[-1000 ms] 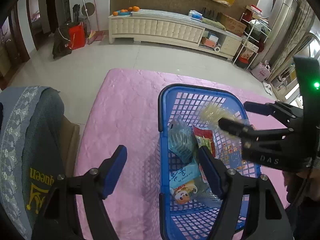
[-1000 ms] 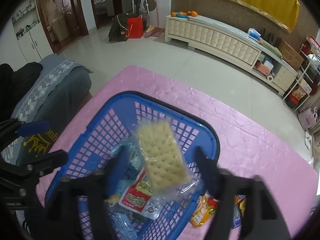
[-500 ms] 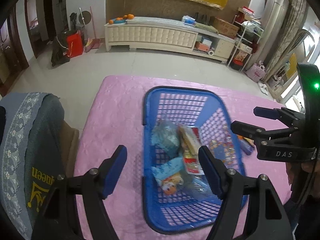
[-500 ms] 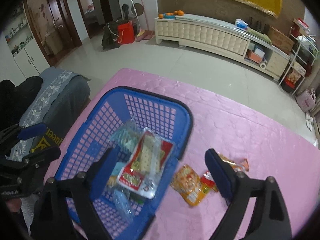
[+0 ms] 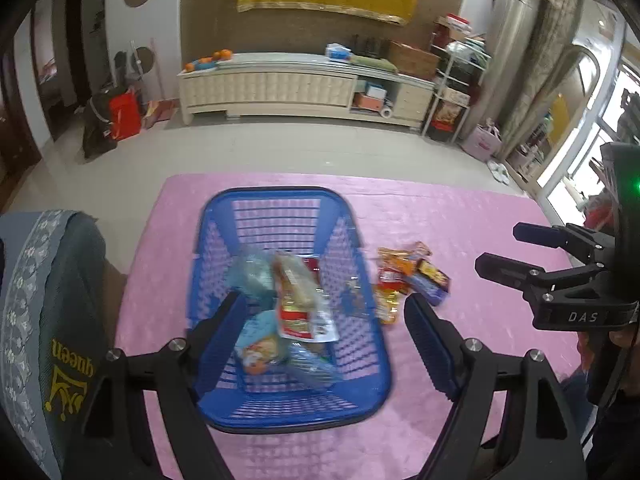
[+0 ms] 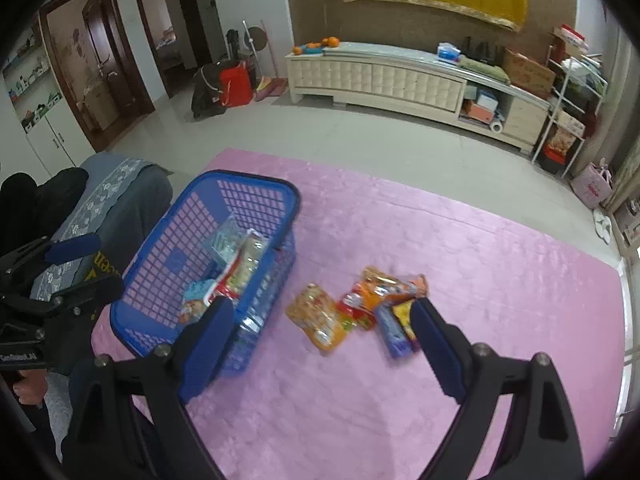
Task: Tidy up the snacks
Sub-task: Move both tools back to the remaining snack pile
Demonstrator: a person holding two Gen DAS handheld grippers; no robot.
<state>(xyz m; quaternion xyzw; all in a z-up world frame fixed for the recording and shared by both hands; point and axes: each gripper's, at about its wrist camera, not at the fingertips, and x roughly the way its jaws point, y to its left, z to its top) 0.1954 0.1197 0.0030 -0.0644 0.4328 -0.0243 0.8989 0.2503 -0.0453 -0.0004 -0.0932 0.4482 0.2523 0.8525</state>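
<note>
A blue plastic basket (image 5: 280, 193) (image 6: 248, 178) stands on the pink mat (image 5: 460, 216). It holds several snack packs, with a clear cracker pack (image 5: 296, 280) (image 6: 248, 256) on top. More loose snacks (image 5: 404, 276) lie on the mat to its right: an orange packet (image 6: 318, 316), a blue pack (image 6: 394, 332) and others. My left gripper (image 5: 322, 300) hovers above the basket's near end, its jaws opening with nothing gripped. My right gripper (image 6: 322, 304) is open and empty above the mat, between the basket and the loose snacks. It also shows at the right as the right gripper (image 5: 498, 249).
A grey-blue cushioned seat (image 5: 48, 300) with yellow lettering borders the mat on the left. A grey tiled floor (image 6: 360, 136) lies beyond the mat, then a long cream cabinet (image 5: 280, 84) against the far wall. A hand (image 6: 28, 384) holds the left gripper's handle.
The cracker pack that was between my right gripper's jaws now lies in the basket. Both grippers have pulled back and up, so the basket looks smaller and the loose snacks have come into view.
</note>
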